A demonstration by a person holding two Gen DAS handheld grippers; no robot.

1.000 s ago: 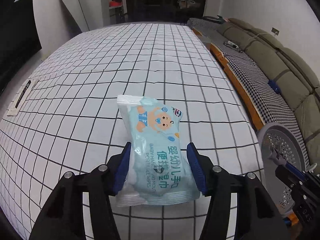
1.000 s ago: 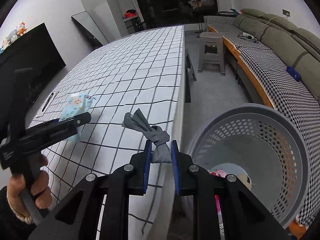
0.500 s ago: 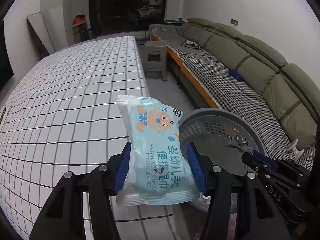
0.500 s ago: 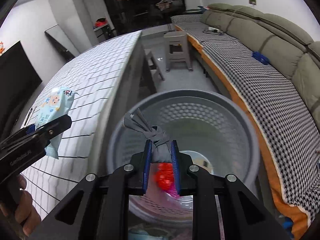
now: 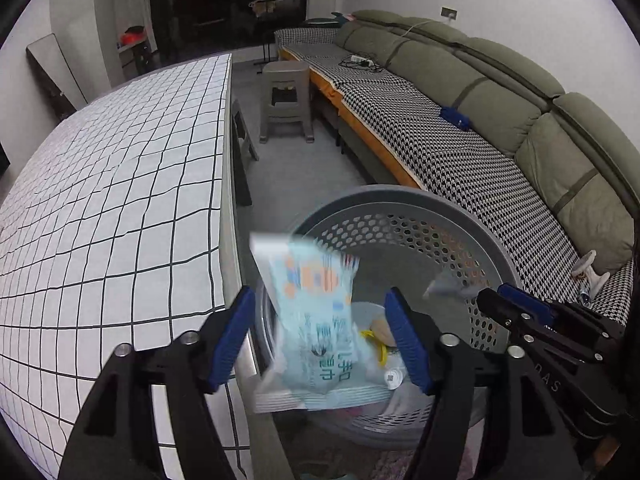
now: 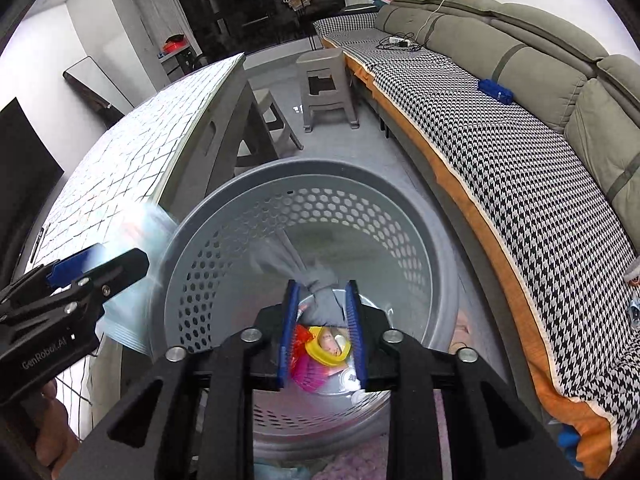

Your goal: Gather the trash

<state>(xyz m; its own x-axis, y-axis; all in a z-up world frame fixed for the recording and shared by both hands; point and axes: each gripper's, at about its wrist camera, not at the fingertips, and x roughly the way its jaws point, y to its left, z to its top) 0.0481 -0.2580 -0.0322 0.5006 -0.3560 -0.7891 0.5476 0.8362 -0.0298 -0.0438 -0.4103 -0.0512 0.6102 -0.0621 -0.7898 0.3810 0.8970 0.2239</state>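
Observation:
A light-blue baby-wipes packet (image 5: 316, 320) is motion-blurred between the spread fingers of my left gripper (image 5: 320, 344), loose and touching neither pad, over the near rim of the grey perforated trash basket (image 5: 460, 216). My left gripper is open. In the right wrist view my right gripper (image 6: 322, 332) is open over the basket (image 6: 224, 216), and a knotted grey rag (image 6: 320, 284) hangs blurred between its blue pads, free of them. Trash lies in the basket bottom: a yellow ring (image 6: 324, 348) and a pink wrapper (image 6: 308, 372).
The bed with its black-grid white sheet (image 5: 112, 184) lies left of the basket. A grey plastic stool (image 5: 286, 100) stands beyond it on the floor. A long sofa with houndstooth cover (image 5: 460, 152) runs along the right. The left gripper also shows in the right wrist view (image 6: 92, 264).
Both grippers have opened over the basket. The wipes packet has slipped down and tilted out of the left pads. The grey rag has come free of the right pads and is dropping.

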